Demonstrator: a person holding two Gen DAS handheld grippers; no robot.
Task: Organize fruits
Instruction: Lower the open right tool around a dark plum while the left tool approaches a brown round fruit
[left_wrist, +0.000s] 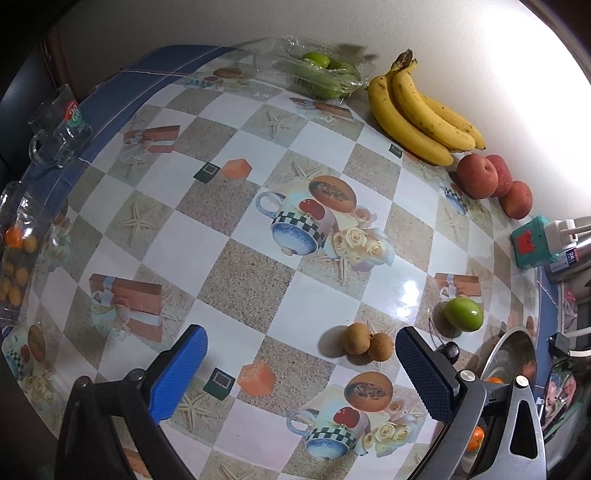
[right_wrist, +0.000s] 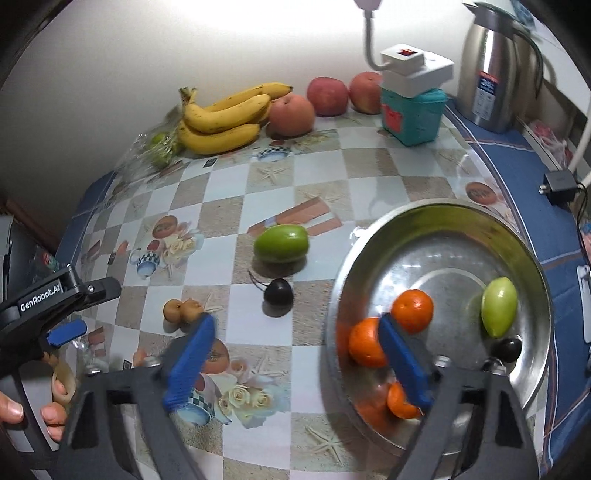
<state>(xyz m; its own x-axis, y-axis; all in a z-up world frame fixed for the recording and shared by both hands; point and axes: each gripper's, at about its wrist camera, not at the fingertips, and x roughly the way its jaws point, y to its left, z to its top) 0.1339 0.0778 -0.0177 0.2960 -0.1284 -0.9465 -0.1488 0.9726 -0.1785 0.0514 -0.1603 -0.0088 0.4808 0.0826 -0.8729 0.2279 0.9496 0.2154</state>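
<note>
A steel bowl (right_wrist: 436, 214) at the right holds three oranges (right_wrist: 412, 310), a green fruit (right_wrist: 498, 312) and a dark cherry (right_wrist: 508, 349). On the table lie a green fruit (right_wrist: 281, 243), a dark cherry (right_wrist: 279, 292) and two brown longans (right_wrist: 181, 309); the longans show in the left wrist view (left_wrist: 365, 339), with the green fruit (left_wrist: 463, 314) and cherry (left_wrist: 448, 350). My left gripper (left_wrist: 301, 373) is open and empty, just short of the longans. My right gripper (right_wrist: 295, 362) is open and empty at the bowl's left rim.
Bananas (left_wrist: 417, 110) and three apples (left_wrist: 478, 175) lie along the back wall. A clear box of green fruit (left_wrist: 321, 70) sits far back. A teal box with a power strip (right_wrist: 410, 99), a steel thermos (right_wrist: 495, 66), glass mugs (left_wrist: 59, 125) and a bag of kumquats (left_wrist: 16, 258) edge the table.
</note>
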